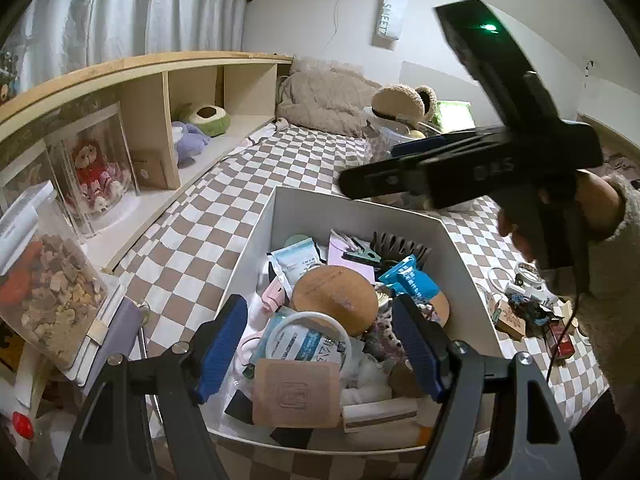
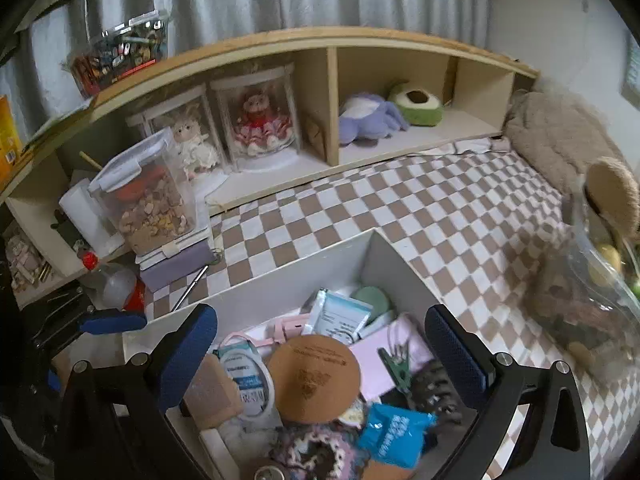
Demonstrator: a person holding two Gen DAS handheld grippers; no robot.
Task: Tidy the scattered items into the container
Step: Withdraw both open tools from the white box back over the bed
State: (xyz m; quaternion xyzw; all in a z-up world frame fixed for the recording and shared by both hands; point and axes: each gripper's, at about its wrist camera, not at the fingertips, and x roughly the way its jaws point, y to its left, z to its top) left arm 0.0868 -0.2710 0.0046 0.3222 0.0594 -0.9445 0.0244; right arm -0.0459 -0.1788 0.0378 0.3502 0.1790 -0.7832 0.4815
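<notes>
A white open box stands on the checkered bedcover and holds several small items. Among them are a round cork coaster, a blue packet, a green clip and a square tan pad. My left gripper hovers open over the box's near end, nothing between its blue pads. My right gripper is open wide above the same box, over the coaster and the blue packet. In the left wrist view a hand holds the right gripper above the box's far right corner. More scattered items lie right of the box.
A wooden shelf runs along the far side with doll cases and plush toys. A clear food jar stands left of the box. A fluffy blanket and a clear bag of things lie beyond and to the right.
</notes>
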